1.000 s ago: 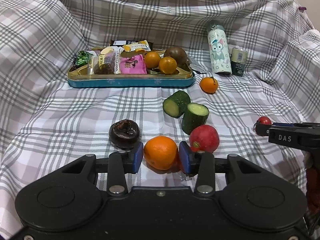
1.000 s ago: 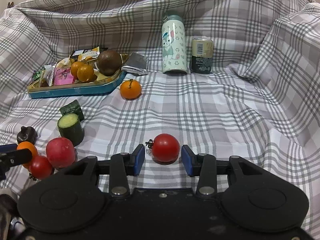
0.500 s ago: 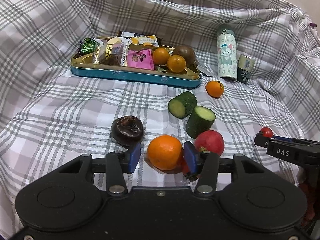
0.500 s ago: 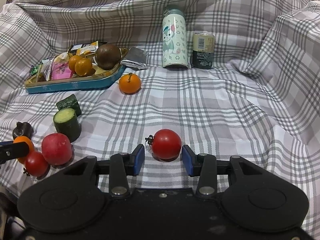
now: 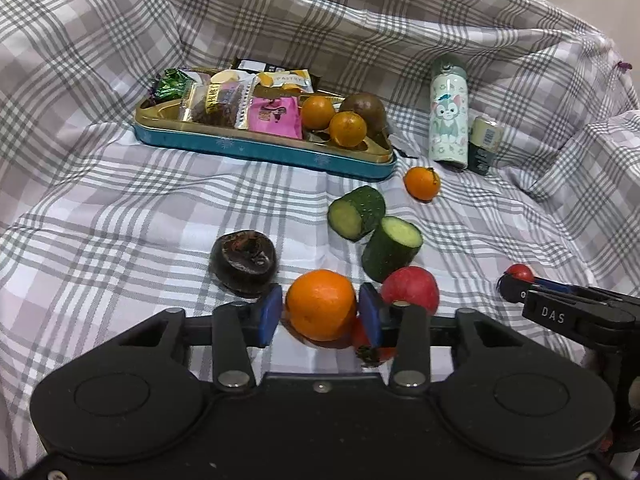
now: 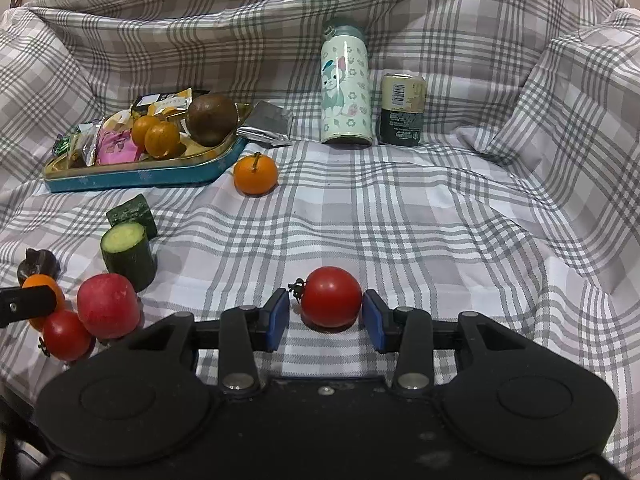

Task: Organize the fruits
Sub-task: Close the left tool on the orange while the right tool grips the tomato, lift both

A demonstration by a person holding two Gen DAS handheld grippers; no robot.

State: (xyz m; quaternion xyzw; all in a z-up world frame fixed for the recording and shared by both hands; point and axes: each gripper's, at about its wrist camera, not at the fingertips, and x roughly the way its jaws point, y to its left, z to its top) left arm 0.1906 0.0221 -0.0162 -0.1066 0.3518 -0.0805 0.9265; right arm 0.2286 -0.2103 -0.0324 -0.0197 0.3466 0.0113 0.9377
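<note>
Left gripper [image 5: 320,314]: blue pads bracket an orange [image 5: 321,305] on the plaid cloth [image 5: 120,208]; jaws have just been closing. The right pad touches the fruit, the left pad stands just beside it with a thin gap, so no firm grip shows. A tomato [image 5: 370,344] lies partly hidden under the right finger.

Right gripper [image 6: 326,316]: jaws have just been closing round a red tomato [image 6: 331,297] with its stem to the left. The right pad meets the skin; the left pad is a little apart. The tomato rests on the cloth.

Loose produce, left-wrist view: a dark, wrinkled round fruit [image 5: 244,262] just left of the orange; a red apple [image 5: 410,288] just right; two cucumber pieces [image 5: 374,226] touching behind it; a small tangerine [image 5: 421,183] near the tray's right end.

Teal tray [image 5: 256,150] with gold rim: snack packets [image 5: 240,104] on the left, two small oranges [image 5: 334,120] and a brown round fruit [image 5: 364,110] on the right.

Behind, upright: a cartoon-printed bottle [image 5: 449,120] with a small can [image 5: 484,146] just beside it. A silver packet [image 6: 266,124] lies by the tray's right end.
</note>
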